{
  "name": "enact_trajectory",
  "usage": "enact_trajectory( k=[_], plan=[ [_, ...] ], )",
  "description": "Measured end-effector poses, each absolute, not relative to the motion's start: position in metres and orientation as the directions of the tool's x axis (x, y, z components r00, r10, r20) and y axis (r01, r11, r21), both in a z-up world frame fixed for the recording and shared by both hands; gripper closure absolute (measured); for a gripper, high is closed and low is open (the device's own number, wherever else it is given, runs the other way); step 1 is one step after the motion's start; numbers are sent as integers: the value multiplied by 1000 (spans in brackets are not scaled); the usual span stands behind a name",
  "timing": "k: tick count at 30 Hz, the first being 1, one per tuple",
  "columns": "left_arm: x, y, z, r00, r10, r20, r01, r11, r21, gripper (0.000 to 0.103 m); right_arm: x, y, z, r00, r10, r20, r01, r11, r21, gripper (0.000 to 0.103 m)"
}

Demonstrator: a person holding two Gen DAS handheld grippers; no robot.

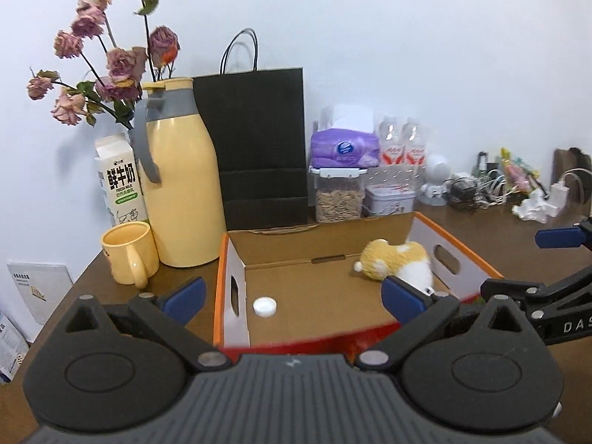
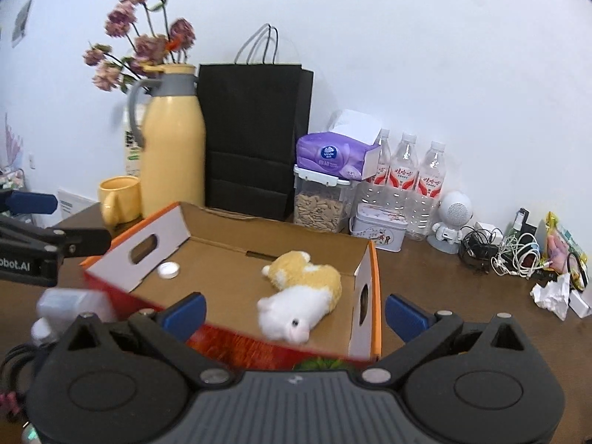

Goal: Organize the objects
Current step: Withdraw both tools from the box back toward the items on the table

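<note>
Nearest me, my left hand-held gripper [image 1: 292, 294] and right hand-held gripper [image 2: 294, 310] both gape wide and empty before the cardboard box [image 2: 364, 273], where the plush toy [image 2: 307, 288] and white cap [image 1: 265, 306] lie, on the brown surface [image 2: 462, 288]

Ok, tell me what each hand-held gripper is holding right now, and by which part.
Nothing is held. The left hand-held gripper and the right hand-held gripper both stand open and empty; the plush toy and white cap lie loose in the cardboard box.
</note>
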State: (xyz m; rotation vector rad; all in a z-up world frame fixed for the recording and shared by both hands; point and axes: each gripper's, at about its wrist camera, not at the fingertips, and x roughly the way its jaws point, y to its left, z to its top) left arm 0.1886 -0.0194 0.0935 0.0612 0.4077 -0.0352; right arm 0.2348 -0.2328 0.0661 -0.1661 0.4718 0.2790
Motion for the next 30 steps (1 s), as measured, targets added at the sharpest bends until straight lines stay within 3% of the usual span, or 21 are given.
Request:
enact_trajectory(
  k=[7,30],
  plan=[
    [140,-5,77,921,-34,-388,49,998,30,0,168,-249,59,861,246,-446,-311,947,-78,0],
    [62,19,18,884,19,-467,-28,1000,-14,0,101,-281,-17,792,211,-573,-215,975,63,0]
  ],
)
